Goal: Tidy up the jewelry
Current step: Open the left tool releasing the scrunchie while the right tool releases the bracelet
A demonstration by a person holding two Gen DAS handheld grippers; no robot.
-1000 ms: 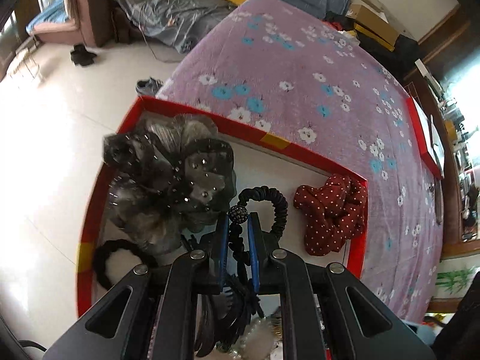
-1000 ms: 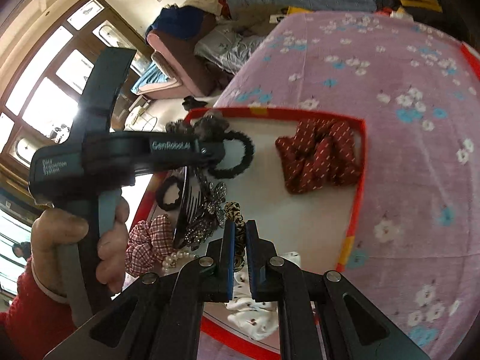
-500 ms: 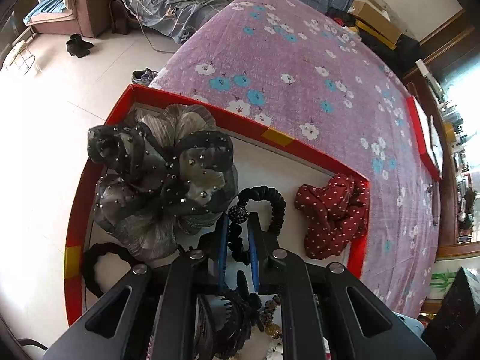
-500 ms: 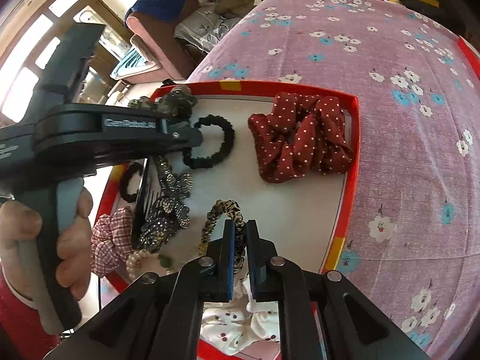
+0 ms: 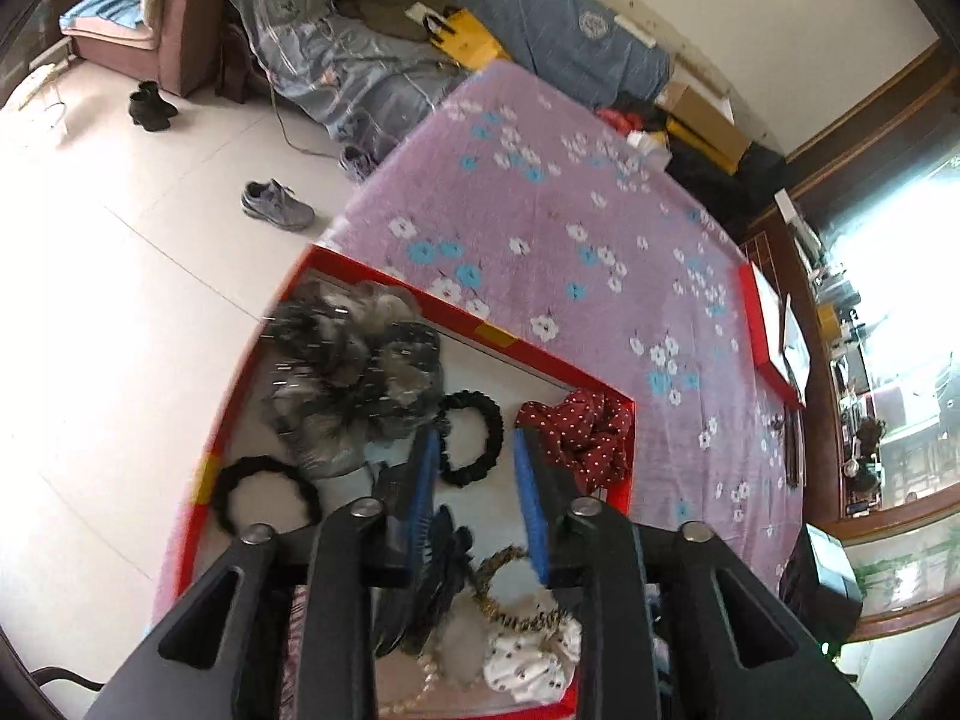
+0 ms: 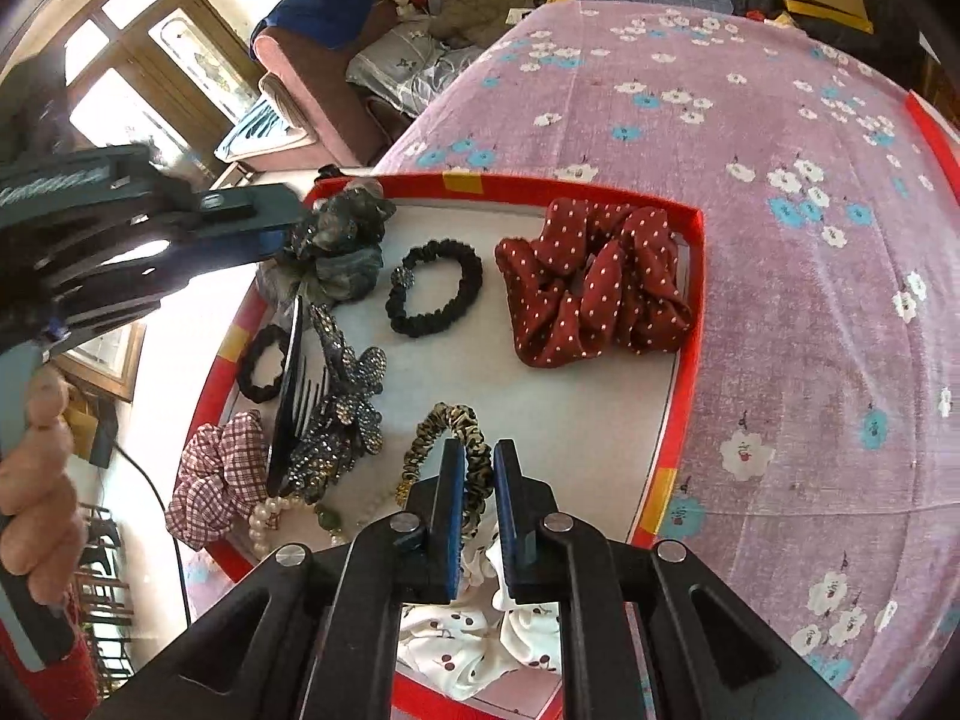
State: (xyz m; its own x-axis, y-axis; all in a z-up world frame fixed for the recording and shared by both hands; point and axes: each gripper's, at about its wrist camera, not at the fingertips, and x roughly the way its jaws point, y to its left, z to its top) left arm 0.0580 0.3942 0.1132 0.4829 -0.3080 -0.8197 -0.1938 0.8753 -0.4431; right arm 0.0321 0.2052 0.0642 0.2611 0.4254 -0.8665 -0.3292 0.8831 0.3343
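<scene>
A red-rimmed tray [image 6: 690,324] on the purple flowered cloth holds hair accessories. A black beaded hair tie [image 6: 435,288] lies flat in its middle, also in the left wrist view [image 5: 471,444]. My left gripper [image 5: 474,450] is open and empty above it; from the right wrist view it hangs at the tray's left edge [image 6: 264,228]. My right gripper [image 6: 478,468] is shut on a leopard-print scrunchie [image 6: 465,426] near the tray's front. A red polka-dot scrunchie [image 6: 594,282] lies at the back right corner.
A grey gauze flower [image 6: 336,246], small black tie [image 6: 264,363], black comb [image 6: 291,402], rhinestone clip [image 6: 348,414], plaid scrunchie [image 6: 219,474], pearls [image 6: 270,516] and white cherry scrunchie [image 6: 480,630] fill the tray. A second red box [image 5: 774,330] lies far right.
My left gripper has opened, let go of the black beaded tie onto the tray and lifted back. My right gripper stays shut on the leopard scrunchie.
</scene>
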